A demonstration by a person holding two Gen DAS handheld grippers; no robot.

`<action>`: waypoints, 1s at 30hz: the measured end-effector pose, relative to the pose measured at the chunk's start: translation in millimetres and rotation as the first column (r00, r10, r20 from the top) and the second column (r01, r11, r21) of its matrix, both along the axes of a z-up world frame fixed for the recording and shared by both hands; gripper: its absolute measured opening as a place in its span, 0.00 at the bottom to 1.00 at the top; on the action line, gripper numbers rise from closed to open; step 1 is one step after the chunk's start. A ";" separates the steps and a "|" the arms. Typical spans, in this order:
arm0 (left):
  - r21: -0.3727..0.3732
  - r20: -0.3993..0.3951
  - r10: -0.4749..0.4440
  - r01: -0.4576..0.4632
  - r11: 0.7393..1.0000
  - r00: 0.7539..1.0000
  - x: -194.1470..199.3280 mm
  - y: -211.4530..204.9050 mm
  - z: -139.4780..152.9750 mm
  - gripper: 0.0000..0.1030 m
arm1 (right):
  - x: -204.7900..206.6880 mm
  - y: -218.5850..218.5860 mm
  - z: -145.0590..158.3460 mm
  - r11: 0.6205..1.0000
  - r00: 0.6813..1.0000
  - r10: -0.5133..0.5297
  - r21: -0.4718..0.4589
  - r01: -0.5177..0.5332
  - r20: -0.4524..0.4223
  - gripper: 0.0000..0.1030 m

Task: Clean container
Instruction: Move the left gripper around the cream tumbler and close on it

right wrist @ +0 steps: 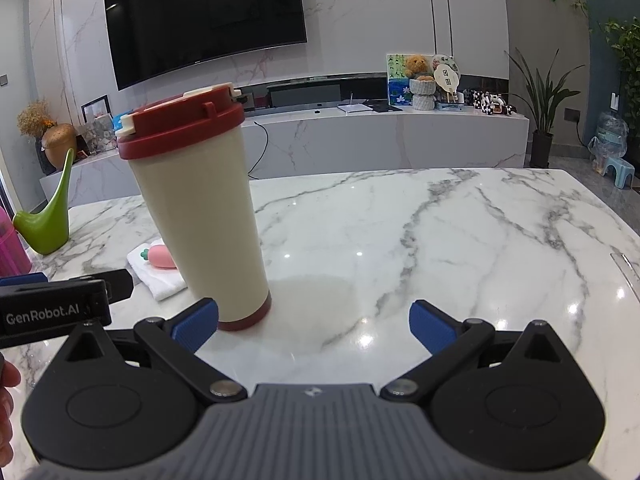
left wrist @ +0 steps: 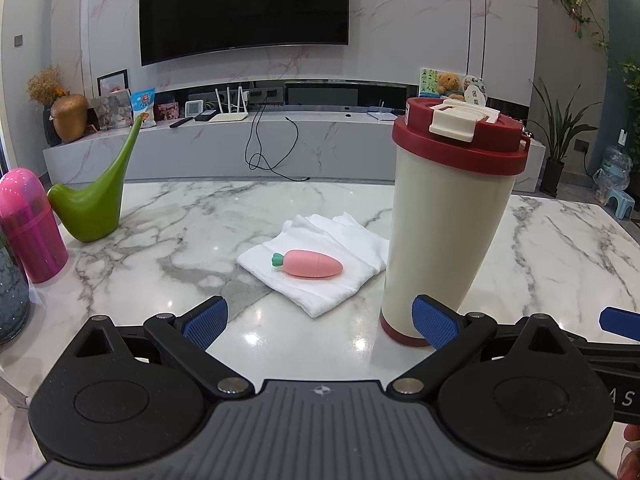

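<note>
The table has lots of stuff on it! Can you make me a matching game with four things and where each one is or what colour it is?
Things:
1. tumbler
2. carrot toy
3. watering can
4. towel

Clues:
A. green, with a long spout
B. white and folded flat on the table
C. pink, lying on the towel
D. cream, standing upright with a red lid

Pairs: 1-D, 2-C, 3-A, 4-B
</note>
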State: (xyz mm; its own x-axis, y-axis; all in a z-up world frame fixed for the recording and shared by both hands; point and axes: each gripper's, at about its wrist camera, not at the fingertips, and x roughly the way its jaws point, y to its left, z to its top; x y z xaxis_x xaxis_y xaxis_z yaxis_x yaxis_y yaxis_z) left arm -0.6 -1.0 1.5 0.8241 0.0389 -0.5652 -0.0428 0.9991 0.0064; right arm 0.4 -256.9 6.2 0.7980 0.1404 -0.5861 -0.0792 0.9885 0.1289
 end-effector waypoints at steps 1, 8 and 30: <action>0.003 0.000 -0.002 0.002 1.000 1.000 0.1 -0.5 0.0 0.98 | 0.2 -0.1 -0.1 1.000 1.000 0.000 -0.001 0.000 0.000 1.00; -0.008 0.017 -0.041 0.041 0.999 0.999 1.8 -1.6 -2.6 0.98 | 5.4 -6.5 -6.8 1.000 1.000 -0.007 -0.018 0.007 -0.021 1.00; -0.008 0.146 -0.215 0.218 0.976 0.966 19.7 -37.3 -10.9 0.98 | 25.4 -22.4 -26.1 0.999 0.997 0.028 -0.023 -0.030 -0.074 0.61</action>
